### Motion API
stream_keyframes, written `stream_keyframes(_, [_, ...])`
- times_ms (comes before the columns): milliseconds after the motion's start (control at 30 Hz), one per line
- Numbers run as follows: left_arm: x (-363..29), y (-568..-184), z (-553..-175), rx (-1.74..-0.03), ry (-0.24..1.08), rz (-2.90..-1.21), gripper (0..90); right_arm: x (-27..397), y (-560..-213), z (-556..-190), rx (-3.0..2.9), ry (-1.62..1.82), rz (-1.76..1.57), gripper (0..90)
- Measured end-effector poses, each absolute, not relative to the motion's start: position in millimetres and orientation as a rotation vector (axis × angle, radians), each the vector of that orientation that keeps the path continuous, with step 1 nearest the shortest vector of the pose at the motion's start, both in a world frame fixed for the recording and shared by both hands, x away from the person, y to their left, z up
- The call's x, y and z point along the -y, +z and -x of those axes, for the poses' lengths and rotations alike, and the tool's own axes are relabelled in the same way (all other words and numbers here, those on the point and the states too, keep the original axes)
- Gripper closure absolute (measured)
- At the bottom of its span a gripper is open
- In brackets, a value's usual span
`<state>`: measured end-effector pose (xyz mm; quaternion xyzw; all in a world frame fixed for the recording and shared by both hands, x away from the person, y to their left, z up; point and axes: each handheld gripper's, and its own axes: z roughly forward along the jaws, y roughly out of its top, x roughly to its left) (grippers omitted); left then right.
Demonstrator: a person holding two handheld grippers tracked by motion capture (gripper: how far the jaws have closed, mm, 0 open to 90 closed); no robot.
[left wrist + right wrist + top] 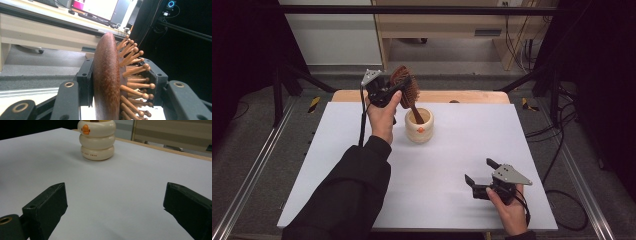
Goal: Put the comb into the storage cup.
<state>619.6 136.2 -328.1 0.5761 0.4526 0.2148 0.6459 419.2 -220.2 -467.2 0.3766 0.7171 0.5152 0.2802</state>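
The right gripper [480, 176] lies nearest the camera in the high view, held low over the white surface [452, 150] well apart from the cream holder [419, 125], toward the person's side and to that holder's right; its fingers [46, 206] stand wide apart with nothing between them, and in the right gripper view they frame bare surface with the holder farther off. The holder is a cream, ringed cup with a small orange mark on its front [85, 129], standing upright on the surface. The left gripper [398, 89] is raised just above and behind the holder, and its fingers [83, 80] are clamped on the head of a dark wooden hairbrush [408, 90]. In the left gripper view the brush's brown back faces one finger and its wooden bristle pins [132, 75] press toward the other. The brush's handle [416, 116] slants down into the holder's open top.
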Motion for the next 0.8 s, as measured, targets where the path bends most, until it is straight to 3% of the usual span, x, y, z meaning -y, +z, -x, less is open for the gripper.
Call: stream_keyframes(800, [-135,-343,-621,-1.046,0.457,-1.313,50.1,218,-468,-419,-1.934,1.379,-1.005,5.3])
